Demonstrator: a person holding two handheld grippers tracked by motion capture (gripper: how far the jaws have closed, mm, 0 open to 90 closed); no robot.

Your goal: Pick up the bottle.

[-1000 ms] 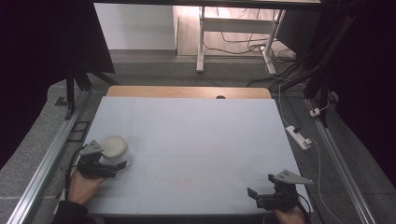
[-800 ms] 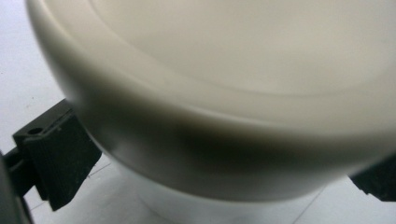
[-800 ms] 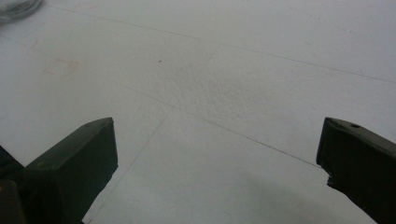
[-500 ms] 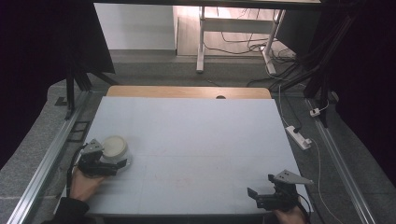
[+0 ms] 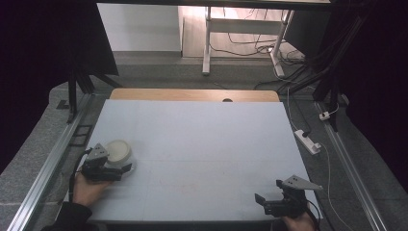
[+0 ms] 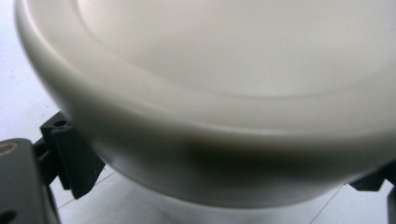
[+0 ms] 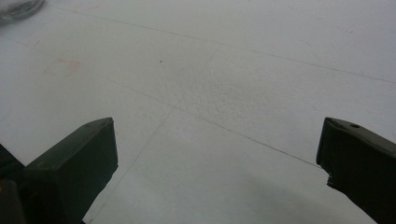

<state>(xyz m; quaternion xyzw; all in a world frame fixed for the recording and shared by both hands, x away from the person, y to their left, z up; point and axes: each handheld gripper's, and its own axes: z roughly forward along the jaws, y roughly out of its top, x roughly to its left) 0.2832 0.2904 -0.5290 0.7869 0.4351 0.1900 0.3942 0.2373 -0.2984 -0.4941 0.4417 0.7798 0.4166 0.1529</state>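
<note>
Your left gripper (image 5: 126,169) has its jaws around the cream bowl (image 5: 118,151) at the table's (image 5: 202,139) near-left corner; whether they pinch it, you cannot tell. It looks smooth, rigid and likely slippery, so grip low on the wall. Your right gripper (image 5: 260,201) rests at the near-right corner, jaws wide and empty.

A big white table (image 5: 202,144) has a strip of brown wood (image 5: 192,95) along its far edge. A white power strip (image 5: 308,141) lies on the grey floor (image 5: 356,168) to the right of the table, with a thin cord running from it. Farther back stand white table legs (image 5: 207,43) with dark cables (image 5: 250,41) lying near them.
</note>
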